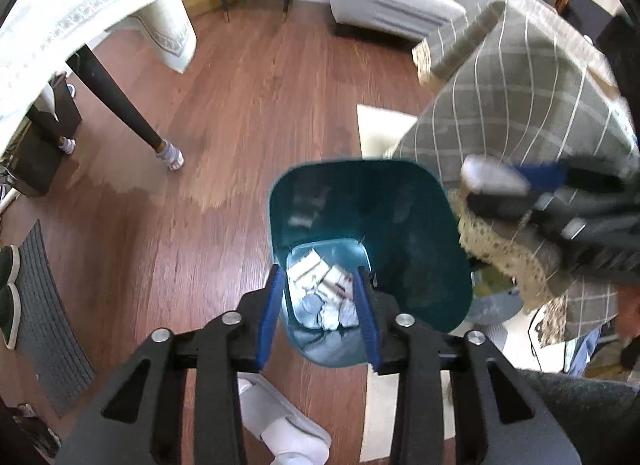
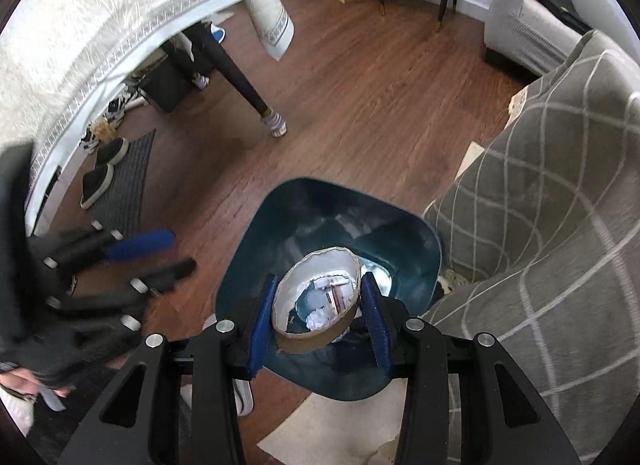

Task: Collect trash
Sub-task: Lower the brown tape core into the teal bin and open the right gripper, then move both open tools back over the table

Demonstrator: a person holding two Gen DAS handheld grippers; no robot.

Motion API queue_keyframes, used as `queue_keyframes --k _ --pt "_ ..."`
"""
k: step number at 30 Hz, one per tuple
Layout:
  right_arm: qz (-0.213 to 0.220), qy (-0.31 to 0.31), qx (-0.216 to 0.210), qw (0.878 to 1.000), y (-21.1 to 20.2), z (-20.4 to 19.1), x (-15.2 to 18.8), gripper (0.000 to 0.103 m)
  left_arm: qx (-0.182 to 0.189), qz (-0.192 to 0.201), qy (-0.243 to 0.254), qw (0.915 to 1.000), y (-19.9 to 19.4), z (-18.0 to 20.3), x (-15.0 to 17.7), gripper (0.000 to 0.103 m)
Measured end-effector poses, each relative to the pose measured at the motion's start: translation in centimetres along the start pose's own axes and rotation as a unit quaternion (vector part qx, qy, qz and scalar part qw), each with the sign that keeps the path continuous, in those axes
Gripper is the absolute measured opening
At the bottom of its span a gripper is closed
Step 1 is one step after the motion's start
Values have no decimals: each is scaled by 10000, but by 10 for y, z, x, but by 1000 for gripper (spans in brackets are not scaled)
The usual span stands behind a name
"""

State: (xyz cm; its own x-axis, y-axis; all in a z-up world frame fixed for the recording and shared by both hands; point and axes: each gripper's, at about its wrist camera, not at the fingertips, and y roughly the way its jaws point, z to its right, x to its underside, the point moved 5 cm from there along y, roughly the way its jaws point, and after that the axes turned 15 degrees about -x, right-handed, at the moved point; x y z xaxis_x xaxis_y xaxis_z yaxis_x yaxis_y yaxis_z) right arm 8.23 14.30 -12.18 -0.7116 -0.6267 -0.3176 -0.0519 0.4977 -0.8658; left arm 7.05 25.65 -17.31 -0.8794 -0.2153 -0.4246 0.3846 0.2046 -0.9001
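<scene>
Here, in the left wrist view, the left gripper (image 1: pixel 318 285) is pointed steeply down over a teal trash bin (image 1: pixel 420 233) that stands on the wooden floor (image 1: pixel 248 105); its blue fingers (image 1: pixel 269 305) are spread apart with nothing pinched between them; crumpled white paper and small printed cartons (image 1: pixel 320 281) are seen between the fingers, lying at the bottom of the bin; the right gripper (image 1: pixel 492 179) is seen blurred at the right edge, above the bin's rim, in front of a grey checked cushion (image 1: pixel 512 97); a white slipper (image 1: pixel 280 425) is seen below the left gripper, and a dark table leg (image 1: pixel 116 101) with a wrapped foot stands on the floor to the left.

In the right wrist view, the right gripper (image 2: pixel 318 305) is held over the open mouth of the bin (image 2: pixel 256 265); a short cardboard ring (image 2: pixel 316 339), white on the inside, is pinched between its blue fingers (image 2: pixel 262 321), tilted, with the trash (image 2: pixel 320 305) at the bin's bottom visible through it; the left gripper (image 2: pixel 180 253) is seen blurred at the left, beside the bin and clear of it, its jaws parted and empty; the cushion (image 2: pixel 540 225) is pressed against the bin's right side; a dark mat (image 2: pixel 128 181) with two shoes (image 2: pixel 104 169) on it lies on the floor (image 2: pixel 360 105) to the left, under the white tablecloth (image 2: pixel 100 25).
</scene>
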Motion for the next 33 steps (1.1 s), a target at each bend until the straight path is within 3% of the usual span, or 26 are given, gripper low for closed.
queue_keyframes --k 7,16,19,30,33 --pt "-318 -8 47 9995 21 3 11 42 -123 553 -41 9984 -31 -8 -20 25" --pt "-636 -11 145 9979 37 11 26 44 87 948 -209 9952 -67 0 -41 18" --pt "-693 -57 279 9972 38 14 30 58 160 1075 -276 9937 -80 1 -47 18" --pt "-553 -273 94 9980 21 5 33 57 440 1616 -527 9845 -140 5 -63 18" --pt "-392 -453 -25 9982 7 -9 28 48 452 1744 -536 9822 -153 9 -68 18"
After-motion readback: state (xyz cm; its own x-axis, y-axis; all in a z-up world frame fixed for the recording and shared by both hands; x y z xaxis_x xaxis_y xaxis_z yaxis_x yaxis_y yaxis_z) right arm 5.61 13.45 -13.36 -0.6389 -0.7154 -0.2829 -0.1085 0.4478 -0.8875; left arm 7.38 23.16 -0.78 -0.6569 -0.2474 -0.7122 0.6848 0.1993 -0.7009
